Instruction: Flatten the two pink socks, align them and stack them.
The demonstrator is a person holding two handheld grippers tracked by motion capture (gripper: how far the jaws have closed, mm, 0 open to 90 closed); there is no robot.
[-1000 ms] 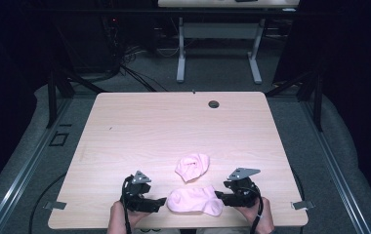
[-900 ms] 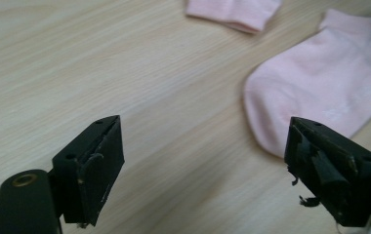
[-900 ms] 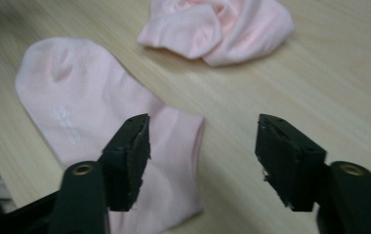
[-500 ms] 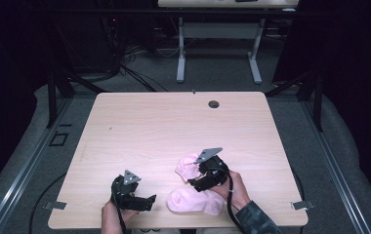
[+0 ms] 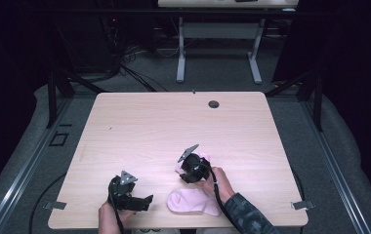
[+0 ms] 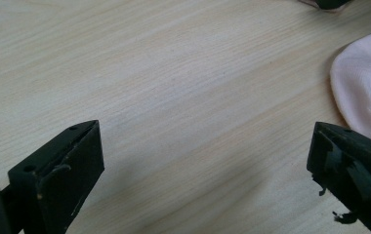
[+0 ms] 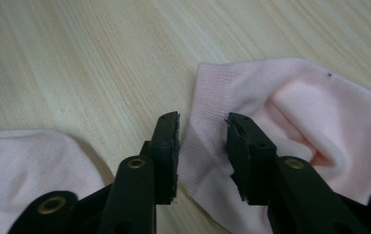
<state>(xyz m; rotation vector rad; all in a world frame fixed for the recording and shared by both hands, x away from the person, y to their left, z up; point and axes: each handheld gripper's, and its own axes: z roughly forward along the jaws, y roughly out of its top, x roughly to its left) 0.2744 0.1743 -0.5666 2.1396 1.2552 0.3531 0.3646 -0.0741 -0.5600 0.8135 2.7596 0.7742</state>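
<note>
A light wooden table [image 5: 164, 126] carries two pink socks near its front edge. The near sock [image 5: 193, 201] lies flat close to the front rim, between the two hands; the far sock [image 5: 201, 158] sits just behind it, bunched, and is largely covered by the right gripper [image 5: 187, 168] in the high view. That gripper is held by the right hand [image 5: 215, 181], whose patterned sleeve [image 5: 249, 217] comes in from the bottom edge. In the right gripper view its jaws stand narrow, a small gap between them, set down over the edge of the far sock [image 7: 291, 122] with the fabric's border lying in the gap; I cannot tell whether the pads already pinch the cloth. The near sock [image 7: 27, 165] shows at the lower left of that view, apart from the jaws. The left gripper [image 5: 142, 201] rests low near the table's front left, held by the left hand [image 5: 111, 214], pointing toward the near sock. In the left gripper view its jaws stand wide apart over bare wood, holding nothing, with the near sock [image 6: 366, 92] just beyond the right-hand jaw. A small dark round hole [image 5: 214, 104] marks the table's far side
</note>
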